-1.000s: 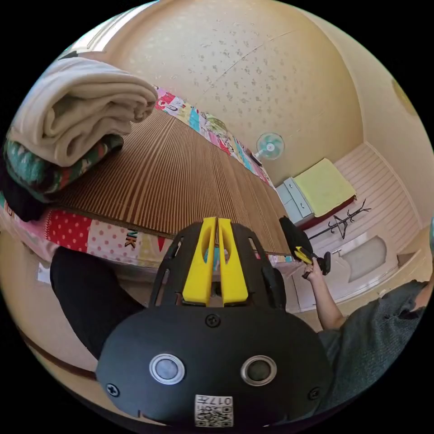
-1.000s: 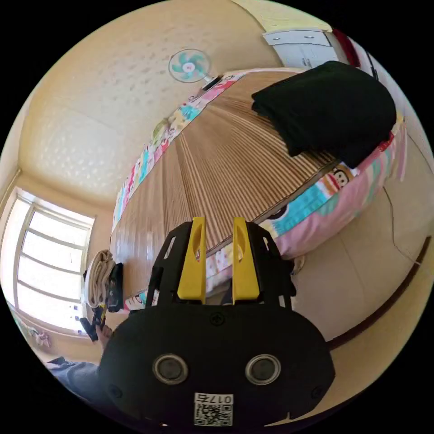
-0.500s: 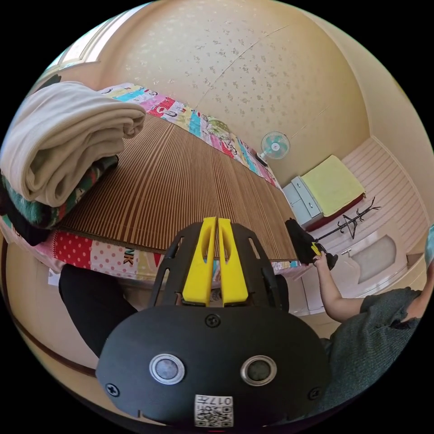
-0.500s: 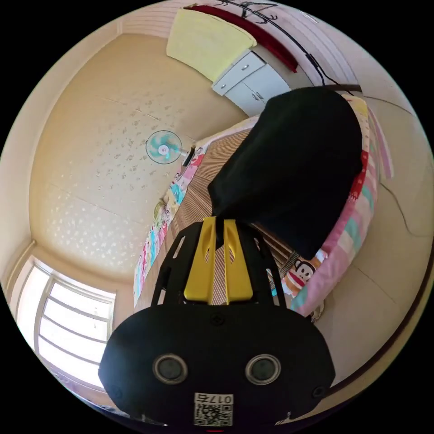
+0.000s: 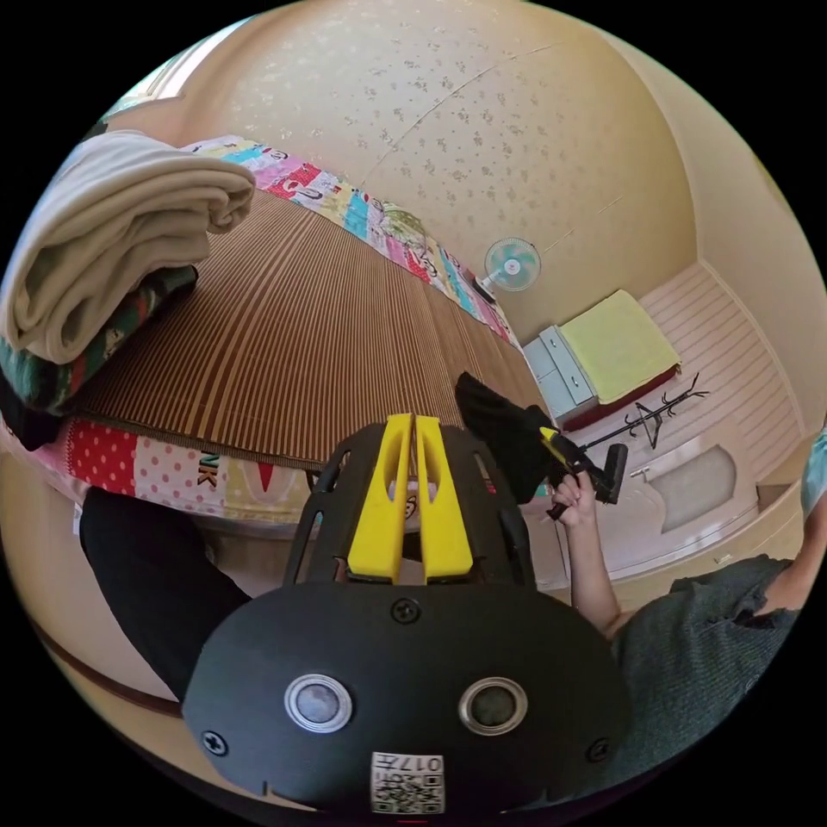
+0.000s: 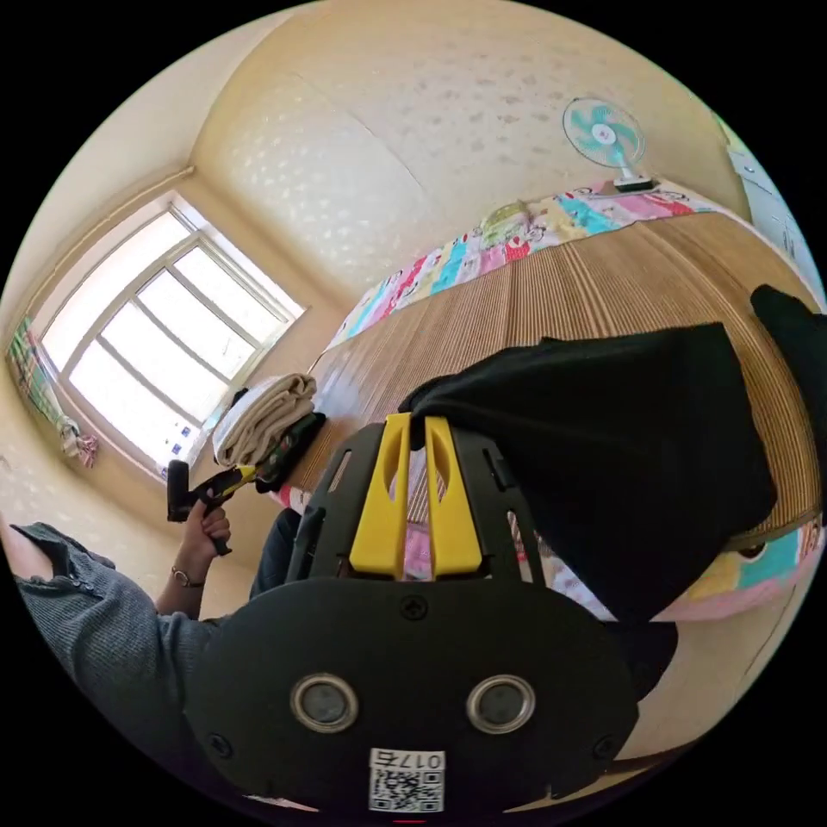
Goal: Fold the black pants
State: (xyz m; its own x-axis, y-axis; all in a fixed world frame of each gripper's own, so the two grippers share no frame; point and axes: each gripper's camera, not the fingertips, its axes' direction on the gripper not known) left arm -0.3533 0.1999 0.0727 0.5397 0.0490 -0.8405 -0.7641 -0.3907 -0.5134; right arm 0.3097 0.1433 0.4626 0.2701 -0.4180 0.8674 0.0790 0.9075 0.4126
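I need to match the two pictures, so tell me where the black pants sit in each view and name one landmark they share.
Left gripper view: the pants show right of centre, at the mat's near edge, held by the right gripper.
Right gripper view: the pants spread from centre to the right, hanging off the mat, pinched at the jaws' tips.
Shared landmark: the fan by the wall.

The black pants (image 6: 620, 465) hide part of the bed mat, and the right gripper's body covers their lower edge. Stack of folded clothes (image 5: 95, 258) gets cut off at the frame edge.
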